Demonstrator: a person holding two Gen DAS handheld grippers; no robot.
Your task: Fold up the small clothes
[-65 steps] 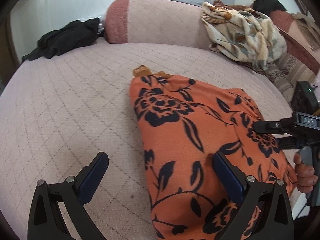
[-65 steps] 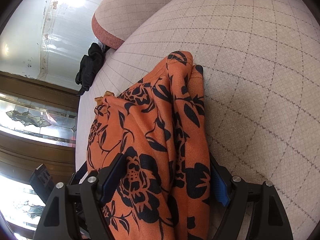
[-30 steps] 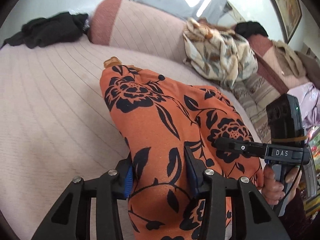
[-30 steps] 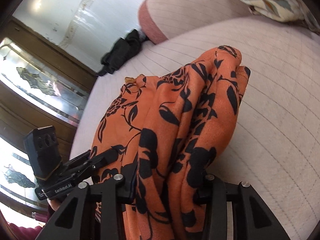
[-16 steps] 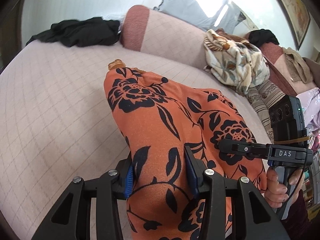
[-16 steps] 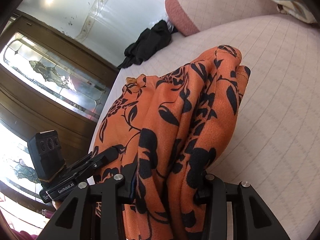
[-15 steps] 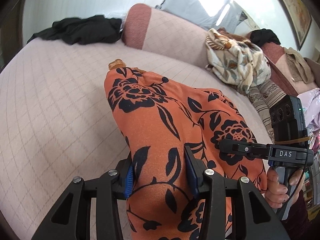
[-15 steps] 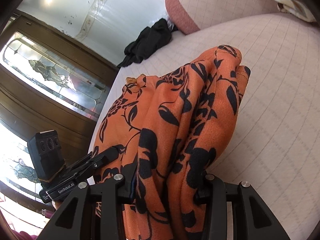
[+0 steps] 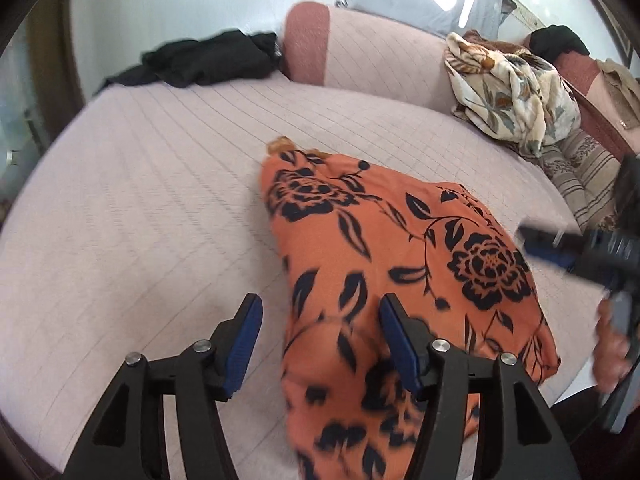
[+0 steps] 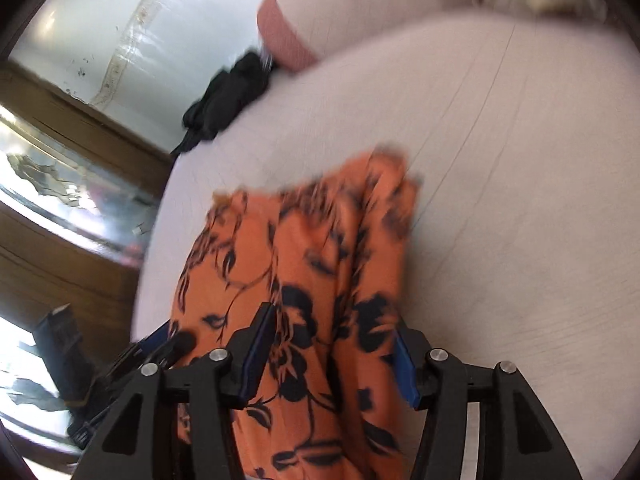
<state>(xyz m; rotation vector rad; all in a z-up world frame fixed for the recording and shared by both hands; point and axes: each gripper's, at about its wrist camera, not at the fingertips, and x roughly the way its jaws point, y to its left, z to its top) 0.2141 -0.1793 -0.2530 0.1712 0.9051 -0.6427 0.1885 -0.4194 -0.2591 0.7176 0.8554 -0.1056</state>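
On the pale pink quilted bed cover (image 9: 132, 208), left wrist view: the orange garment with a black floral print (image 9: 400, 264) lies folded into a long bundle running from the near edge toward the far middle of the bed. The left gripper (image 9: 320, 338) is released, its blue-padded black fingers (image 9: 242, 340) spread wide; the left finger stands over bare cover, the right finger over the near end of the garment, and the cloth passes between them without being pinched. At right, the right gripper (image 9: 560, 246) appears blurred just beside the garment's right edge, with the person's hand (image 9: 612, 354) on its handle. A crumpled black cloth (image 9: 200, 62) lies at the far left of the bed, touching a pink bolster with a reddish end (image 9: 360, 52). A cream leaf-patterned blanket (image 9: 512, 96) is heaped at far right.

Right wrist view, blurred by motion: the same orange garment (image 10: 304, 280) runs from the near edge toward the middle of the bed cover (image 10: 500, 208). The right gripper (image 10: 332, 354) is likewise released, its fingers (image 10: 256, 354) held apart on either side of the garment's near end; whether the pads touch the cloth cannot be told. The left gripper (image 10: 156, 344) shows at near left, beside the garment's left edge. The black cloth (image 10: 228, 96) and bolster (image 10: 304, 28) lie far, before a wooden door with patterned glass (image 10: 60, 184).
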